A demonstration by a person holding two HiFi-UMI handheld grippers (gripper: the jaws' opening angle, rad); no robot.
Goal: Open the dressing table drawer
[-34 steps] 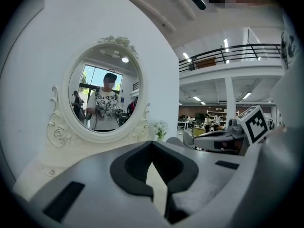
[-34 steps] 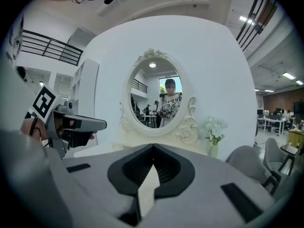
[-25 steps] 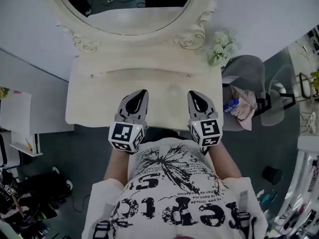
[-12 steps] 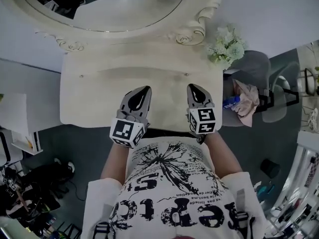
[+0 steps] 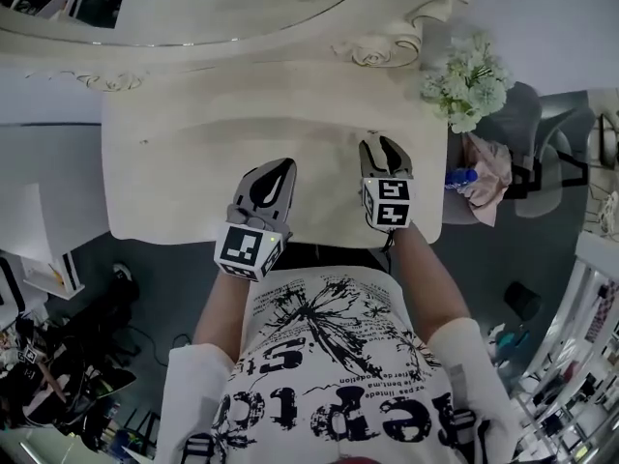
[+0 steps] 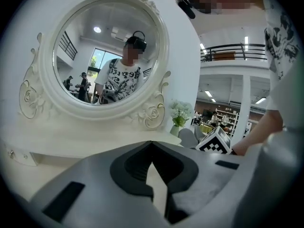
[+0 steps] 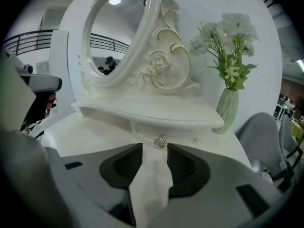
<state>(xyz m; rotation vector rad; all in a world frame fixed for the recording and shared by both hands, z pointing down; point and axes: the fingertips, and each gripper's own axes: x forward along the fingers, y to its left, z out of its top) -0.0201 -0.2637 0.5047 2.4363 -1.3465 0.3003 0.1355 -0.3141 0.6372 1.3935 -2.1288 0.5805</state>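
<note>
A cream dressing table point(image 5: 174, 182) carries an oval mirror point(image 6: 107, 56) on a raised shelf. Under that shelf is a small drawer front point(image 7: 142, 129) with a gold knob point(image 7: 161, 140). My right gripper point(image 7: 154, 147) points at this knob; its jaws are opening and the knob sits just past the tips, untouched. In the head view the right gripper point(image 5: 381, 143) reaches the shelf's right end. My left gripper point(image 5: 281, 167) hovers over the tabletop nearer the front edge, its tips together on nothing point(image 6: 152, 142).
A vase of white flowers point(image 5: 464, 80) stands on the table's right rear corner, close to the right gripper. A second small knob point(image 7: 196, 138) lies right of the first. A grey chair point(image 5: 527, 129) with cloth and a blue bottle point(image 5: 462, 175) stands at the right.
Both grippers have sunk toward the tabletop and moved forward. The right one reached the shelf's right knob and its jaws went from shut to open.
</note>
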